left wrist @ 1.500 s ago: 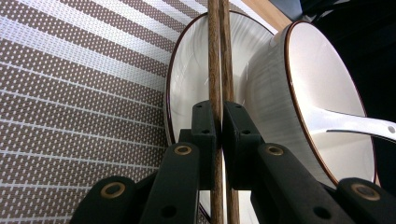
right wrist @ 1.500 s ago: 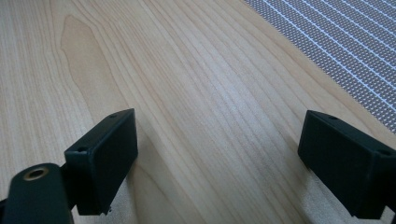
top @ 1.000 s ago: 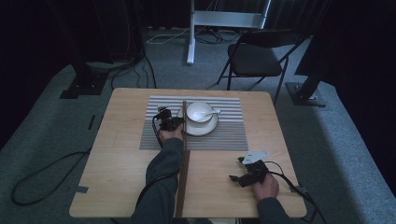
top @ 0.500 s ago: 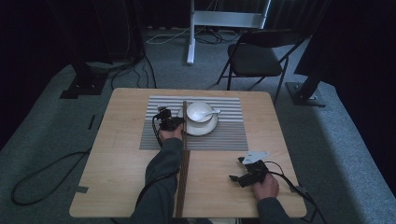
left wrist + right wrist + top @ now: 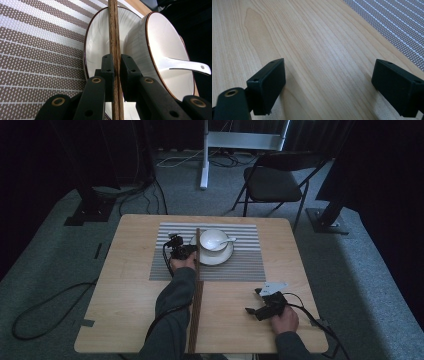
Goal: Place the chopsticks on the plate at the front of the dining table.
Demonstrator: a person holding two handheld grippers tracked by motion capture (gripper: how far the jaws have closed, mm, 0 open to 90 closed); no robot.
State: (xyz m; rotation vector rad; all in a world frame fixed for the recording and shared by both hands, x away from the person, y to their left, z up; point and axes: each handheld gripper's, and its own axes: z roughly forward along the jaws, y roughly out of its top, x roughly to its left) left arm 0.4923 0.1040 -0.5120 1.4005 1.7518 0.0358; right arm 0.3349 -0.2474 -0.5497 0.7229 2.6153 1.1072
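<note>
Resting near the table's front right corner, the right gripper (image 5: pixel 261 306) has its jaws spread wide over bare pale wooden table (image 5: pixel 317 50), holding nothing. Farther in, the left gripper (image 5: pixel 116 65) pinches a pair of dark wooden chopsticks (image 5: pixel 114 37) pressed between its jaws, beside the white saucer with a brown rim (image 5: pixel 97 45) on the grey striped woven placemat (image 5: pixel 37 50). Against the earlier high views nothing has visibly shifted: both hands and the chopsticks lie as they did, which suggests a pause rather than progress. Beyond, the white bowl (image 5: pixel 214 239) holds a white ceramic spoon (image 5: pixel 185 65). Whether the chopstick tips touch the mat cannot be told, and the room behind is too dark to read.
</note>
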